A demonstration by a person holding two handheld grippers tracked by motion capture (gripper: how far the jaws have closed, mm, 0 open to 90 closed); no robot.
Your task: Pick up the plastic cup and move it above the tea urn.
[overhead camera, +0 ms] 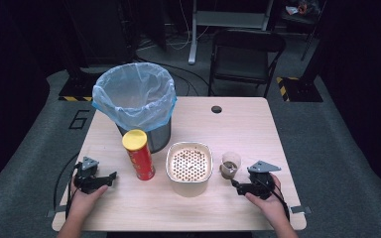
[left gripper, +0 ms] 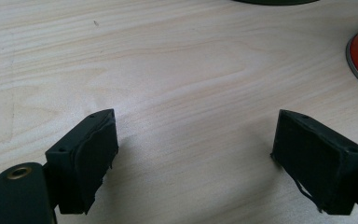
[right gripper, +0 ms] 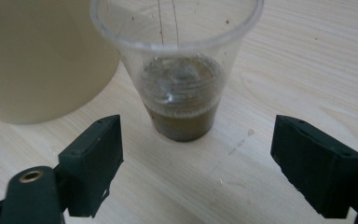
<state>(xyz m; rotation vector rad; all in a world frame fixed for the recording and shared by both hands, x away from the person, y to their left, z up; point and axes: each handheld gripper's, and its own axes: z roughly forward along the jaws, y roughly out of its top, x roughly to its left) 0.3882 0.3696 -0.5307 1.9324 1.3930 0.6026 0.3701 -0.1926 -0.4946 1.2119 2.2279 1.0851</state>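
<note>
The wooden counter (overhead camera: 258, 134) carries, from back to front, a grey trash bin (overhead camera: 135, 101) lined with a pale blue bag, a red chip can (overhead camera: 138, 154) with a yellow lid, a cream bowl (overhead camera: 189, 167) with a perforated insert, and a small clear plastic cup (overhead camera: 230, 165) just to the right of the bowl. The work in hand looks like an approach to that cup: the right claw (overhead camera: 236, 185) sits just in front of it, jaws spread wide with nothing between them, and in the right gripper view the cup (right gripper: 179, 70) stands centred beyond the two pads, not yet between them.

The cup stands upright, its long axis vertical and its mouth up, with a shallow layer of brown liquid at the bottom. It is close beside the bowl; whether the two touch I cannot tell.

The next move, I judge, calls for sliding the right claw forward until the jaws straddle the cup's lower wall, then closing gently, since thin plastic buckles and the liquid could slop.

The left claw (overhead camera: 110, 177) rests open near the chip can, holding nothing.
</note>
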